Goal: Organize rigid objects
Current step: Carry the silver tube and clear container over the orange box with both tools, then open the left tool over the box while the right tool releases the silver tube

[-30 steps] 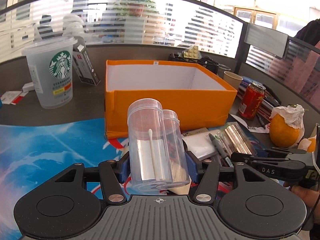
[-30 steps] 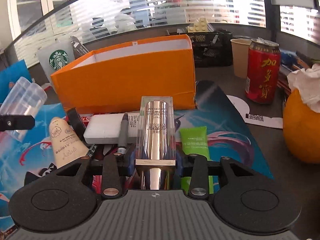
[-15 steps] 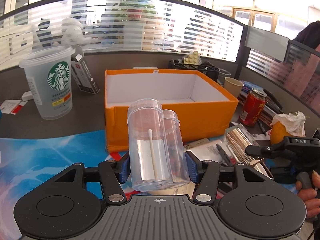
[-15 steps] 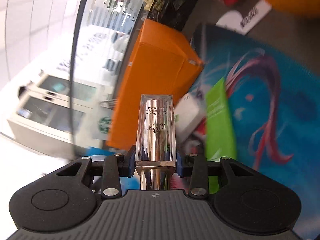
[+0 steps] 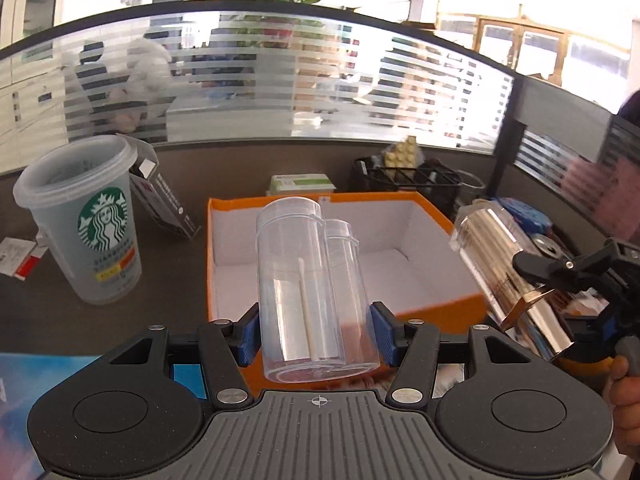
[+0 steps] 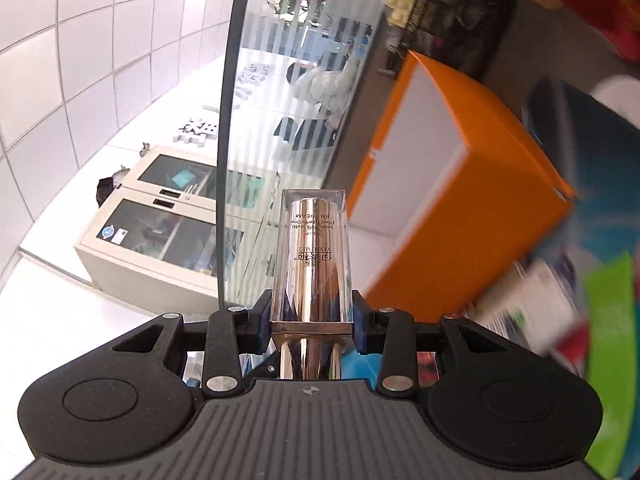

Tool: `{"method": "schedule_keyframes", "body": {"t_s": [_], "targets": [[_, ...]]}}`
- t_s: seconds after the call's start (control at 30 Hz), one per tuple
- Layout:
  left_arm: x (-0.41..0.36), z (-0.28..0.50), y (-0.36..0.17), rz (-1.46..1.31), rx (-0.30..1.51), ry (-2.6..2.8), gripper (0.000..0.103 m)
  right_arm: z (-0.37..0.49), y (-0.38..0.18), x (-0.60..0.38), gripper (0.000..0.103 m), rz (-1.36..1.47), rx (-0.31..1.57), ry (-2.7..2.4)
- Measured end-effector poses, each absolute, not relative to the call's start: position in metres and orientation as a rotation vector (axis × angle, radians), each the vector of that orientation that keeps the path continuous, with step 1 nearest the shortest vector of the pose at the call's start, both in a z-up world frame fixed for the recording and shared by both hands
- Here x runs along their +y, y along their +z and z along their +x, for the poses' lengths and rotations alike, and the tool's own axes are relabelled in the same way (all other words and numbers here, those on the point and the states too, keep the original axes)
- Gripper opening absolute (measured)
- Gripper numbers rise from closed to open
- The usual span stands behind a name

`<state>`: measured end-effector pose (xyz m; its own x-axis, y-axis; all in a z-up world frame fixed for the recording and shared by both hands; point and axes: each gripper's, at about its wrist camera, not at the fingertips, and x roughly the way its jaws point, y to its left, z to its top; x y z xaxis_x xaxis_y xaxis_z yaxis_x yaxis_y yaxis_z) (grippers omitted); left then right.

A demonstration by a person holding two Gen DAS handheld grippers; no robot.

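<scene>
Clear plastic canister (image 5: 312, 292), with a smaller clear one joined at its right, is clamped low on its walls between the blue pads of the left gripper (image 5: 316, 336). It is held above the near wall of the orange box (image 5: 424, 312). Judged light, stiff, thin-walled and smooth, so liable to slip or crack under a hard squeeze; the lower body is the sound place to hold. A cotton swab (image 5: 306, 316) stands loose inside. At far left on the tabletop (image 5: 48, 320) stands a frosted Starbucks cup (image 5: 84, 236).

Right wrist view: the right gripper (image 6: 312, 328) has its fingers closed on a mirror-finished BB cream bottle (image 6: 314, 256) in a clear square-sided shell, gripped at the collar. Judged hard, denser, glossy; flat sides favour the hold. The box, white inside, lies beyond at right.
</scene>
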<state>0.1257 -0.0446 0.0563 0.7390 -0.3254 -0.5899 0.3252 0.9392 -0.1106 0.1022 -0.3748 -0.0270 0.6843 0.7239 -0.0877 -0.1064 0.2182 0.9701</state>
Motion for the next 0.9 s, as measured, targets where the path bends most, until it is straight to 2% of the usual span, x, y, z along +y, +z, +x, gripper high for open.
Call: {"method": "schedule_keyframes", "body": {"t_s": [0.2, 0.47, 0.63, 0.73, 0.9], "targets": [[-0.059, 0.178, 0.054, 0.055, 0.685, -0.295, 0.054, 0.158, -0.017, -0.376, 0.035, 1.215, 0.658, 0.602], [-0.072, 0.233, 0.017, 0.091, 0.825, -0.263, 0.054, 0.208, -0.028, -0.366, 0.035, 1.117, 0.776, 0.531], [-0.081, 0.25, 0.002, 0.134, 0.892, -0.267, 0.053, 0.232, -0.029, -0.351, 0.035, 0.99, 0.891, 0.47], [-0.088, 0.258, -0.002, 0.182, 0.921, -0.264, 0.047, 0.24, -0.03, -0.34, 0.035, 0.9, 0.947, 0.434], [-0.099, 0.262, -0.006, 0.279, 0.934, -0.253, 0.047, 0.249, -0.03, -0.308, 0.035, 0.643, 1.051, 0.368]]}}
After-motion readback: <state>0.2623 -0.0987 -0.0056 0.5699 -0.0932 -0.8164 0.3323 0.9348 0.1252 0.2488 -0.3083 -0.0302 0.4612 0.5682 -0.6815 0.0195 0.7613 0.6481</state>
